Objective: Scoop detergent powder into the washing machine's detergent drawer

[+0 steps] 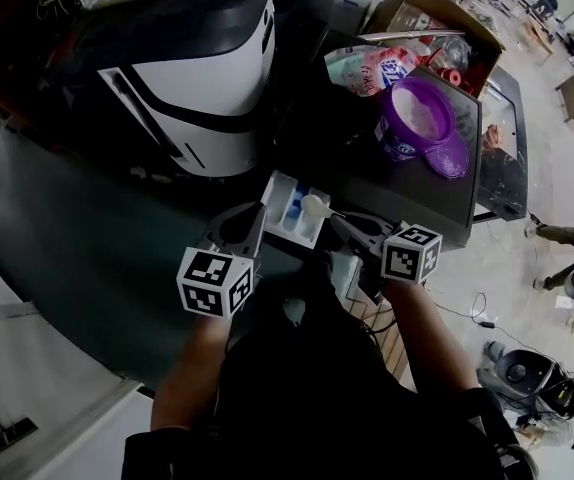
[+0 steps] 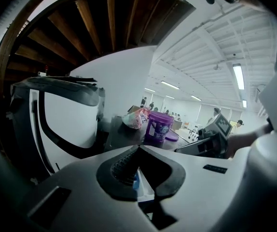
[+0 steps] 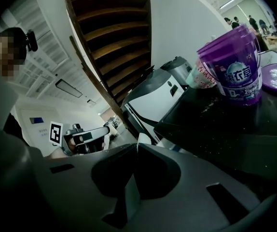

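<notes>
The white detergent drawer (image 1: 285, 190) stands pulled out from the black-topped washing machine (image 1: 407, 193), with a blue compartment inside. A white scoop (image 1: 313, 205) hangs over the drawer, and my right gripper (image 1: 340, 224) is shut on its handle. Its bowl shows just past the jaw tips (image 3: 143, 138). My left gripper (image 1: 258, 214) sits at the drawer's left front corner, jaws together with nothing seen between them; the drawer (image 2: 143, 187) shows beneath them. The open purple detergent tub (image 1: 414, 118) holds white powder on the machine top.
The tub's purple lid (image 1: 450, 158) lies beside it, and a pink bag (image 1: 372, 68) and a cardboard box (image 1: 437, 18) are behind. A white and black appliance (image 1: 202, 68) stands to the left. Cables and gear lie on the floor at right.
</notes>
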Motion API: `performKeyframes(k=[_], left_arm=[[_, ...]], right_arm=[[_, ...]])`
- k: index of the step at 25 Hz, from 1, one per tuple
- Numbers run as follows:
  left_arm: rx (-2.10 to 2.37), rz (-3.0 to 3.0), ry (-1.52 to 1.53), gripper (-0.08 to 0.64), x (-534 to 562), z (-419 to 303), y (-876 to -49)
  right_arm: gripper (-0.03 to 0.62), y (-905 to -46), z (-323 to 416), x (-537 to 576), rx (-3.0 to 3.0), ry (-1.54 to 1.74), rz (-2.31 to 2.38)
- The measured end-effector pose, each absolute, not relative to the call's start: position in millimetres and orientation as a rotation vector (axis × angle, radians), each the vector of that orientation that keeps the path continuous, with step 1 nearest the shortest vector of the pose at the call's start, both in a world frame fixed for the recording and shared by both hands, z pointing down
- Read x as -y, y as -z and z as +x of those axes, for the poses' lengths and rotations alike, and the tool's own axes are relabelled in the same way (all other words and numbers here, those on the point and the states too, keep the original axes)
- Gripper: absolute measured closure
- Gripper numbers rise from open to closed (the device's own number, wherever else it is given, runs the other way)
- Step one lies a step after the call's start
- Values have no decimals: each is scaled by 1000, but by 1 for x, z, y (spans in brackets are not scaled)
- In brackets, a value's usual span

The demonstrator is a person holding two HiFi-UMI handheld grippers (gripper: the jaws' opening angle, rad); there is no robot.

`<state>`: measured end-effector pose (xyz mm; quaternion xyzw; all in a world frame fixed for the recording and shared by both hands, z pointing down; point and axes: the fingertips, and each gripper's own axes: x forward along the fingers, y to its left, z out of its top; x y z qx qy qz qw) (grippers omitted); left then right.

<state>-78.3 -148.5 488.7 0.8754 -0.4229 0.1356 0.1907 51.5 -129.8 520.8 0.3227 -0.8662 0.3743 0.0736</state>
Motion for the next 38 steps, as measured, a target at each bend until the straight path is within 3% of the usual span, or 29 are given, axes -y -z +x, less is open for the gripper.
performKeyframes(k=[38], left_arm=[[1172, 2405, -351, 554, 145, -92, -510]], right_arm=[[572, -596, 32, 117, 2225, -496, 791]])
